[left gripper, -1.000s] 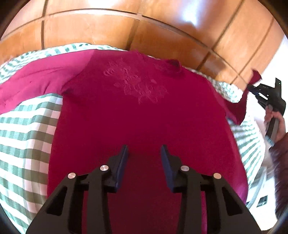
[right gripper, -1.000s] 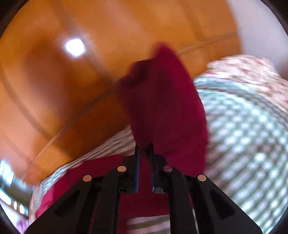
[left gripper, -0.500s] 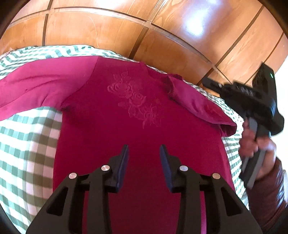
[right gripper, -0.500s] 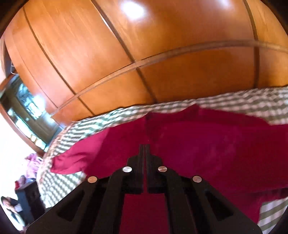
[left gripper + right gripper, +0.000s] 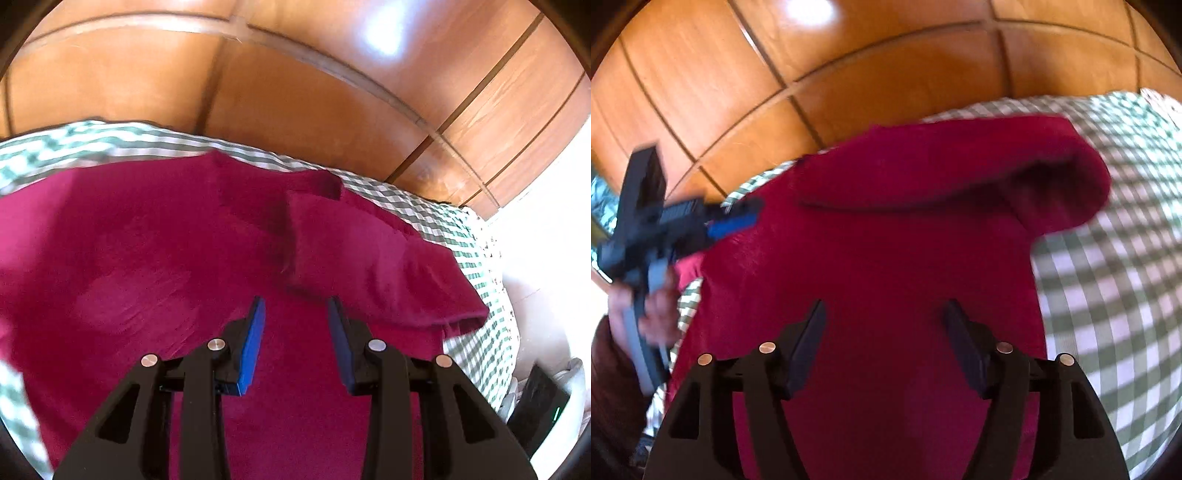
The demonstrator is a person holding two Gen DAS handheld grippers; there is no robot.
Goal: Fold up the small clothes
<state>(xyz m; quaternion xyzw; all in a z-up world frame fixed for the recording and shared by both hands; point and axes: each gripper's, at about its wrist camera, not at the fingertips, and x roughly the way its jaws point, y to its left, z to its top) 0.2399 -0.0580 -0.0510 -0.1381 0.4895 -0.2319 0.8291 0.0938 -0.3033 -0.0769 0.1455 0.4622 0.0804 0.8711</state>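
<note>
Gingham sheet (image 5: 476, 258) lies under the top (image 5: 166, 258), spread flat so it can be folded. Left gripper (image 5: 294, 314) hovers over its middle, jaws wide, holding nothing. Right sleeve (image 5: 960, 166) lies folded across the chest, likely the first fold. Right gripper (image 5: 882, 314) hangs above, jaws wide, empty.
</note>
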